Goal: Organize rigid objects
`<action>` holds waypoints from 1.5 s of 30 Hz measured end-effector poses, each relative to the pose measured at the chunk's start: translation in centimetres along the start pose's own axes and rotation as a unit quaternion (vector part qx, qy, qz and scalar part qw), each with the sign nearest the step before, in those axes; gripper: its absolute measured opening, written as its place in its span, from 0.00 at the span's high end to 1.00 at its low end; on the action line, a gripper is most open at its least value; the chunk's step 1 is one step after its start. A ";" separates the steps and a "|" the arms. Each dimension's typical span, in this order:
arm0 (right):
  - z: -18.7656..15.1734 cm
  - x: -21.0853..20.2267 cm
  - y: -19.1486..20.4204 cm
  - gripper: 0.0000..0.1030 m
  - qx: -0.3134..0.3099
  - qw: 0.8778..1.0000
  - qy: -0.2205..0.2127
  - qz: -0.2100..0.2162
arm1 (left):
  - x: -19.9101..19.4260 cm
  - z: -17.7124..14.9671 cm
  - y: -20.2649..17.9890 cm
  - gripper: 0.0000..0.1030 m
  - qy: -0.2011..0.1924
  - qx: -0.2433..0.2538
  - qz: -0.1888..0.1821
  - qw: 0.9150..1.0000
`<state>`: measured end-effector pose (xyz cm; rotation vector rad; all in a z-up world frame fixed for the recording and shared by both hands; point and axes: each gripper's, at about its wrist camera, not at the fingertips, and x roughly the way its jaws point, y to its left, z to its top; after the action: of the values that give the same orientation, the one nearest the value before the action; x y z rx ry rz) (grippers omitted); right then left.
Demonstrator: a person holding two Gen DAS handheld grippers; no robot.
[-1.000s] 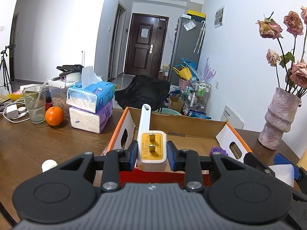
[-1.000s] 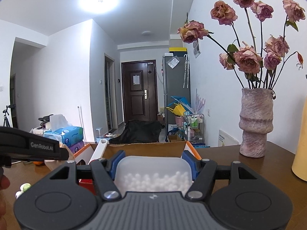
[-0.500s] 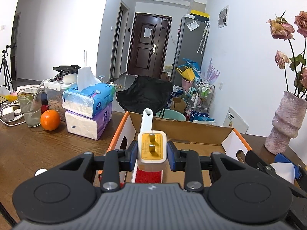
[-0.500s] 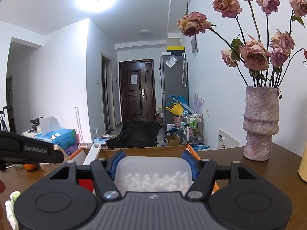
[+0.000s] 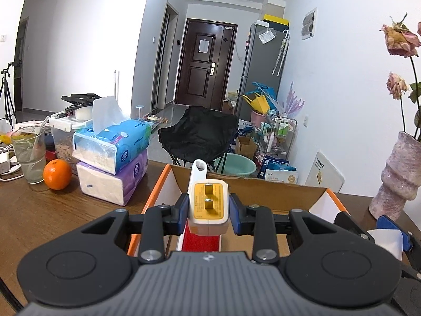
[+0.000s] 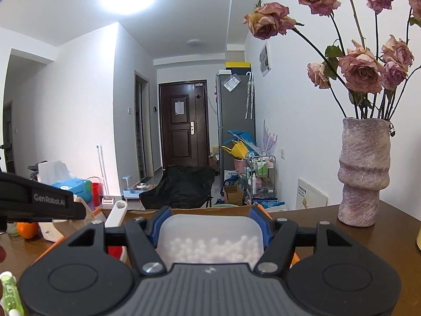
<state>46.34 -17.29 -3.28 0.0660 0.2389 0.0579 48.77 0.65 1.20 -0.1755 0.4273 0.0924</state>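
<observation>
Grippers have both advanced toward the cardboard box (image 5: pixel 247 187) at twelve o'clock, left gripper (image 5: pixel 209 210) clamped on the white charger (image 5: pixel 209 205), right gripper (image 6: pixel 210 233) clamped on the bead tub (image 6: pixel 210 239), so release into it looks imminent.

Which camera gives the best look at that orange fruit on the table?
The left wrist view: the orange sits whole beside a glass. In the right wrist view, the left gripper hides most of the orange.
</observation>
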 end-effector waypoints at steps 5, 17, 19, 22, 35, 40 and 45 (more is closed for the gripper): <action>0.0 1.4 0.2 0.37 -0.004 1.000 0.005 -0.003 | 1.4 0.4 -0.2 0.68 0.002 0.000 0.002 1.000; 0.0 4.4 0.8 0.38 -0.010 1.000 0.015 0.001 | 3.8 0.7 -0.6 0.68 0.002 0.006 0.010 1.000; 0.0 4.8 0.8 0.38 -0.009 1.000 0.018 0.002 | 4.2 0.8 -0.7 0.68 0.001 0.009 0.015 1.000; -0.1 5.5 0.9 0.38 -0.013 1.000 0.021 0.002 | 4.9 1.0 -0.6 0.68 0.002 0.011 0.018 1.000; -0.4 8.1 1.0 0.38 -0.016 0.999 0.043 0.006 | 6.6 0.4 -0.7 0.68 0.009 0.031 0.032 0.999; -0.4 8.8 0.9 0.37 -0.018 0.998 0.053 0.012 | 6.9 0.2 -0.8 0.68 0.010 0.042 0.038 0.998; -0.4 8.9 0.8 0.37 -0.018 0.998 0.062 0.016 | 6.9 0.1 -0.9 0.68 0.012 0.045 0.035 0.998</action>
<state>54.82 -15.93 -5.73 0.0305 0.3608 0.0982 55.17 0.17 -1.48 -0.0727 0.4607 0.1398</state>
